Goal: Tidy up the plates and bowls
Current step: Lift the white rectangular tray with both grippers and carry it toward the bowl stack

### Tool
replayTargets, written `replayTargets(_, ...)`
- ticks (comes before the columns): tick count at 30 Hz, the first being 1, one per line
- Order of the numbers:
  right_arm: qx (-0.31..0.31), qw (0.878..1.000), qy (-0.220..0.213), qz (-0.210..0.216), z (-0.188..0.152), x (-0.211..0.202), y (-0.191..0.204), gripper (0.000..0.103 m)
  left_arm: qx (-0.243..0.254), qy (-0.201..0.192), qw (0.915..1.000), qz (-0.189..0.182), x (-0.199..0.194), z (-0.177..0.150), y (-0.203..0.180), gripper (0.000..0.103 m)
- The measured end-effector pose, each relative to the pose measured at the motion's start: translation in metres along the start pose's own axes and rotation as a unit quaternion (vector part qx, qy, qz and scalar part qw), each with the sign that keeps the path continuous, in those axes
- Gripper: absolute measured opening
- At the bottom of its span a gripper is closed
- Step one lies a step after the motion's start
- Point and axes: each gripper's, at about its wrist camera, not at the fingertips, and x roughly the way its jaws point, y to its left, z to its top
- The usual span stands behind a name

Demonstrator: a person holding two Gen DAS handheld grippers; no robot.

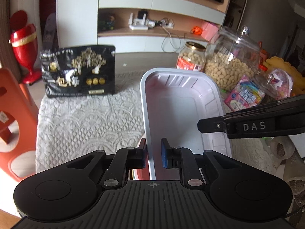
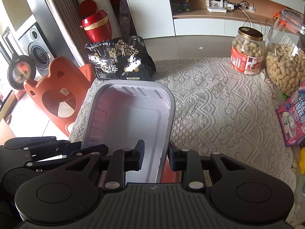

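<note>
Both hand-held grippers (image 1: 154,155) (image 2: 156,157) clamped on grey tray (image 1: 181,99), peanut jars (image 1: 192,58) and black bag (image 1: 78,70) near.

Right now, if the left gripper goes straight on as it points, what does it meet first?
Probably the far wall of the white tray, whose rim the left gripper already clamps; the lace tablecloth lies beyond.

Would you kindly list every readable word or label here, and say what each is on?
"DAS": on the right gripper, side view.
"一包梅": on the black bag, large white characters, my best reading.
Red jar label: too small to read.
Pink packet: print blurred, unreadable.
Orange stool sticker: too small.
</note>
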Motion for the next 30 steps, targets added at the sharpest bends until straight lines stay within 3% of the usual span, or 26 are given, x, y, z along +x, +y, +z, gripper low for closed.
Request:
replayTargets(4, -0.019, 0.999, -0.041, -0.001, 0.015, -0.015, 0.009, 0.027, 0.018, -0.041, 0.9990, 0.008, -0.012, 0.006, 0.000, 0.018)
replayTargets(9, -0.034, 0.998, -0.049, -0.011, 0.015, -0.011, 0.016, 0.027, -0.007, 0.027, 0.9996, 0.000, 0.023, -0.002, 0.014, 0.018)
replayTargets(13, -0.037, 0.999, -0.033, -0.021, 0.005, -0.002, 0.015, 0.027, -0.011, 0.036, 0.9993, 0.005, 0.028, -0.007, 0.017, 0.018)
replayTargets(19, -0.032, 0.999, -0.032, -0.014, 0.001, -0.005, 0.010, 0.028, -0.018, 0.018, 0.9995, -0.016, 0.012, -0.002, 0.012, 0.018)
replayTargets(23, -0.041, 0.997, -0.072, -0.008, 0.002, -0.023, 0.010, 0.028, -0.006, -0.026, 0.9995, -0.019, -0.007, 0.003, 0.007, 0.018)
replayTargets(25, -0.049, 0.996, -0.077, -0.005, 0.004, -0.027, 0.010, 0.028, -0.005, -0.011, 0.9997, -0.020, -0.006, 0.004, 0.007, 0.018)
replayTargets(30, -0.047, 0.998, -0.042, 0.002, -0.010, -0.019, 0.006, 0.028, -0.008, 0.044, 0.9986, -0.028, 0.010, -0.010, 0.008, 0.018)
